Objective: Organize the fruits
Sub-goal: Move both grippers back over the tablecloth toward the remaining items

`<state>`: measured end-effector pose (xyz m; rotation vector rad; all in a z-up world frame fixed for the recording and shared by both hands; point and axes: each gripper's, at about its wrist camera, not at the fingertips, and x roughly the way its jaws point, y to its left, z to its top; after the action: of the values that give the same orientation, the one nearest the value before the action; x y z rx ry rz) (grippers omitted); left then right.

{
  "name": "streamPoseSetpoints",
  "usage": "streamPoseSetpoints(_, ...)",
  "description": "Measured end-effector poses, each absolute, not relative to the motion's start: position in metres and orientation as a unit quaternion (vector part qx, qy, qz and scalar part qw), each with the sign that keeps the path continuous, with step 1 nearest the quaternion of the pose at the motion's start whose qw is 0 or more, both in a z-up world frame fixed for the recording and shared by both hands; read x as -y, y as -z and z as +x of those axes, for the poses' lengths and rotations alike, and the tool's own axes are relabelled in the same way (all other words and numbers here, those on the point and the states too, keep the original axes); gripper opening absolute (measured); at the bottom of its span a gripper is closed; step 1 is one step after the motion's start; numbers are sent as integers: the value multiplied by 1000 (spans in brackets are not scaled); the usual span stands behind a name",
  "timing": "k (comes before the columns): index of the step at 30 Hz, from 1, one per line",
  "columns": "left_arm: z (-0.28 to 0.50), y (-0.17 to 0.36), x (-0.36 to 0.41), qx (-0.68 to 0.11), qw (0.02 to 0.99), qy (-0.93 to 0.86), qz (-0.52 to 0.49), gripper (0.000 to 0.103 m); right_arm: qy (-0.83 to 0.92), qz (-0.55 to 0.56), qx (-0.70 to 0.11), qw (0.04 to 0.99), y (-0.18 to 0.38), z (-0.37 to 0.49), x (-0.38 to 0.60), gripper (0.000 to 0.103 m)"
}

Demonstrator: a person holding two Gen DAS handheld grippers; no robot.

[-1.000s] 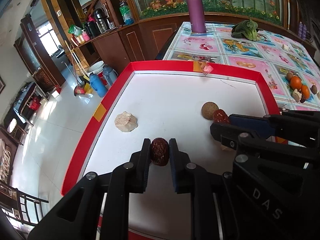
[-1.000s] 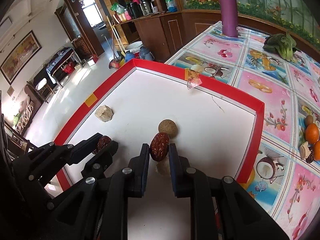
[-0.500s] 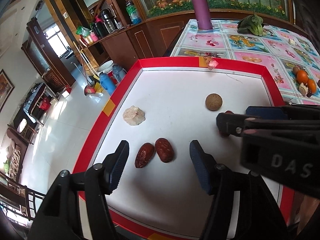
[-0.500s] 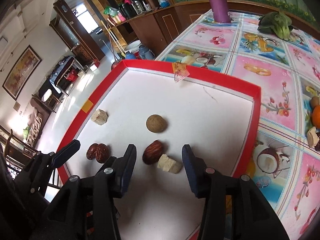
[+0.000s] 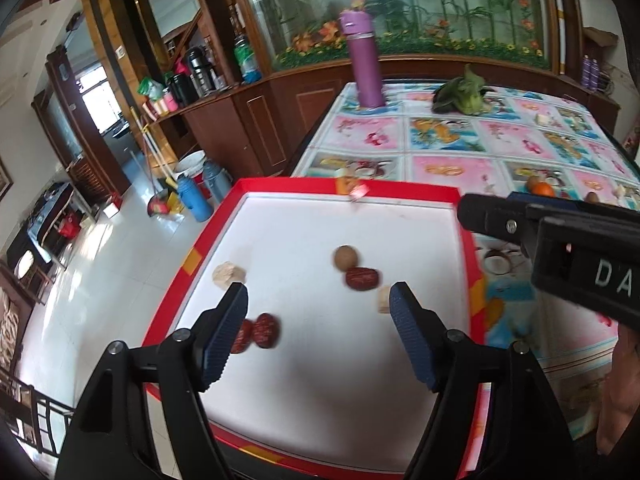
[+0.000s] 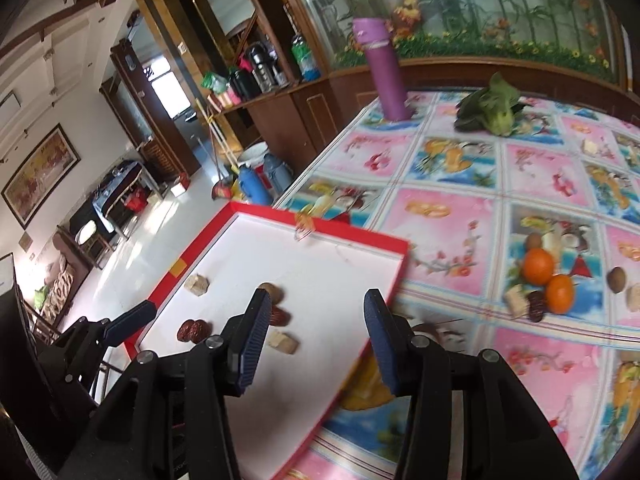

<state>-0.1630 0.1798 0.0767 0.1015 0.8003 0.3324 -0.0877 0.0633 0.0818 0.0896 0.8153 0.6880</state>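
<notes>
Left gripper (image 5: pixel 318 338): jaws wide apart, nothing between them; held above the near part of the tray.
Right gripper (image 6: pixel 316 338): jaws wide apart, empty; over the tray's right rim.
Tray (image 5: pixel 400 191): white floor, red rim, lying on the patterned tablecloth (image 6: pixel 452 208).
Pair of red dates (image 5: pixel 258 332): touching side by side, near the tray's left rim, just beside the left gripper's left finger.
Single red date (image 5: pixel 362 278): mid-tray, touching a round brown fruit (image 5: pixel 345 258) behind it.
Pale chunk, right (image 5: pixel 384 299): just beside the single date.
Pale chunk, left (image 5: pixel 228 274): by the left rim, apart from the rest.
Loose fruit on cloth: two oranges (image 6: pixel 548 276), a dark date (image 6: pixel 535 304), brown round fruits and pale pieces, well right of the tray.
Background: purple flask (image 6: pixel 384 68) and leafy greens (image 6: pixel 494 110) at the table's far end.
</notes>
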Motion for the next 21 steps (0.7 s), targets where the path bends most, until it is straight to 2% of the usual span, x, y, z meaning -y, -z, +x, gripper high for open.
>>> streamPoseSetpoints(12, -147, -93, -85, -382, 916, -63, 103, 79, -246, 62, -338, 907, -107, -78, 34, 49)
streamPoseSetpoints(21, -114, -73, -33, -412, 902, -20, 129, 80, -166, 71, -348, 920, -80, -68, 138, 51)
